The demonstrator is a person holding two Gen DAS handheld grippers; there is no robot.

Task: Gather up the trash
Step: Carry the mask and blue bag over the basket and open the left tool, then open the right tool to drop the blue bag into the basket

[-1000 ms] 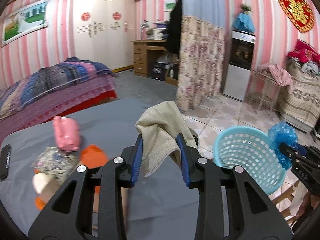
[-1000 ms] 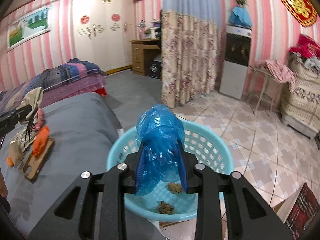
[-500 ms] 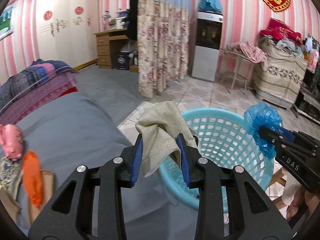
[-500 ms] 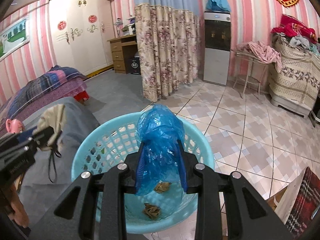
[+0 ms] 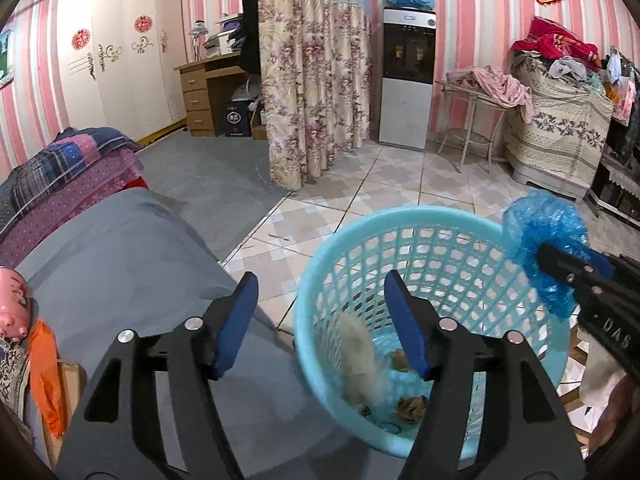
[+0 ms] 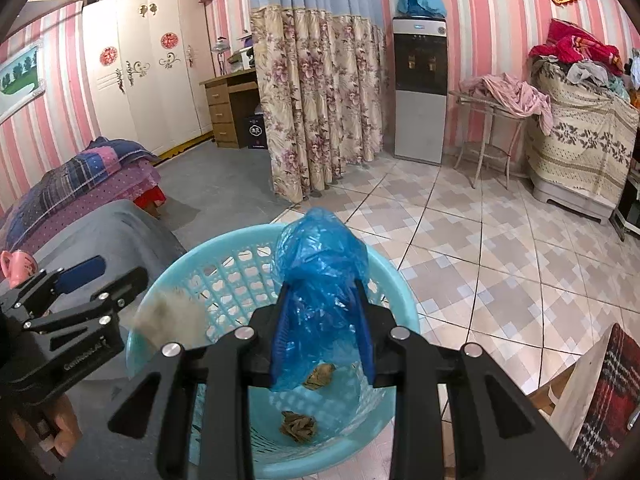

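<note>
Left view: left gripper (image 5: 318, 320) gapes wide, empty; blurred cloth (image 5: 356, 356) drops into the basket (image 5: 320, 264) at five o'clock. Right view: right gripper (image 6: 322, 328) pinches the blue bag (image 6: 320, 264) over the basket (image 6: 400, 300); release it above the centre, clear of the rim.

Basket (image 6: 400, 292): light turquoise lattice. Plastic bag (image 6: 320, 264) at 12 o'clock of the right wrist view: translucent blue. Gripper pads (image 5: 236, 312): blue; gripper frames: black. Cloth (image 5: 356, 344) in basket: blurred beige. Wall (image 6: 472, 0): pink-and-white stripes. Curtain (image 6: 316, 92): beige floral, blue-grey top. Floor tiles (image 6: 500, 248): pink-and-cream checks.
</note>
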